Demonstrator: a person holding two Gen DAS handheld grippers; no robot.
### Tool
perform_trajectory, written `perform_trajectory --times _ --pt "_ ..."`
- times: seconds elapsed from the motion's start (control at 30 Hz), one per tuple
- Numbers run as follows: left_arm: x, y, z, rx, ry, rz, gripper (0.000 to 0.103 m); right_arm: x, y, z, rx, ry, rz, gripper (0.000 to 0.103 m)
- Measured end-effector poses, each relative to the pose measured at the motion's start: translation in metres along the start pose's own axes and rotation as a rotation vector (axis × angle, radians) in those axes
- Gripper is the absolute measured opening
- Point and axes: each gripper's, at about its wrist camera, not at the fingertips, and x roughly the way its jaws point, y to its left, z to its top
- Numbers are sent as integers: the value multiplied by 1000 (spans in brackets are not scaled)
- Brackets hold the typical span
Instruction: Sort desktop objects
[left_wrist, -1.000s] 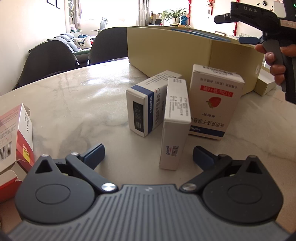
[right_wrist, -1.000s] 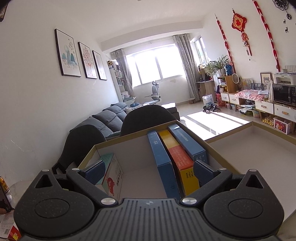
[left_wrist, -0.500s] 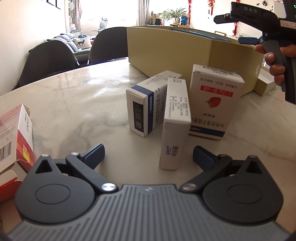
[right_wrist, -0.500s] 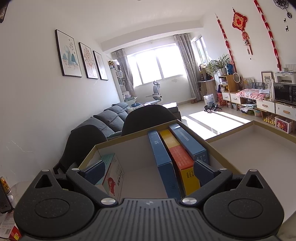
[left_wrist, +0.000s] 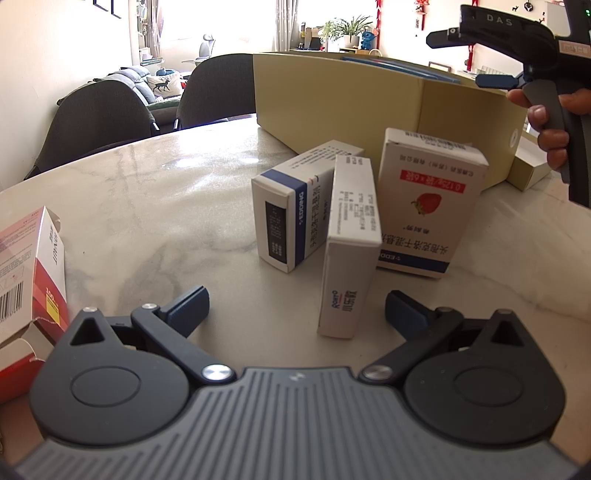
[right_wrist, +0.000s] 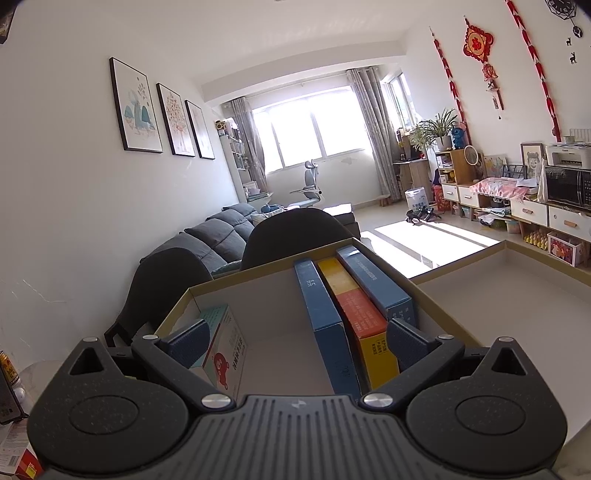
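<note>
Three white medicine boxes stand close together on the marble table (left_wrist: 147, 206): a narrow one (left_wrist: 349, 251) nearest me, a blue-banded one (left_wrist: 295, 206) behind it, and a strawberry-printed one (left_wrist: 428, 206) to the right. My left gripper (left_wrist: 295, 310) is open just in front of the narrow box, holding nothing. My right gripper (right_wrist: 295, 341) hangs open and empty above the tan cardboard box (right_wrist: 417, 284), which holds two blue boxes (right_wrist: 325, 325), an orange-yellow box (right_wrist: 365, 325) and a teal-and-white box (right_wrist: 225, 343). In the left wrist view a hand holds the right gripper's body (left_wrist: 546, 92) at the upper right.
A red-and-white carton (left_wrist: 29, 266) lies at the table's left edge. The tan box's outer wall (left_wrist: 369, 96) stands behind the medicine boxes, with a second shallow tan tray (right_wrist: 517, 288) to its right. Dark chairs (left_wrist: 99, 118) ring the far side of the table.
Nothing has visibly moved in the left wrist view. The right gripper has shifted very slightly over the tan box, still open.
</note>
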Motion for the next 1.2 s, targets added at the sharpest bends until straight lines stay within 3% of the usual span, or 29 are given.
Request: perform_trajectory --times 1.2 --pt "0 0 0 0 0 0 103 1 7 1 -9 -1 -5 102"
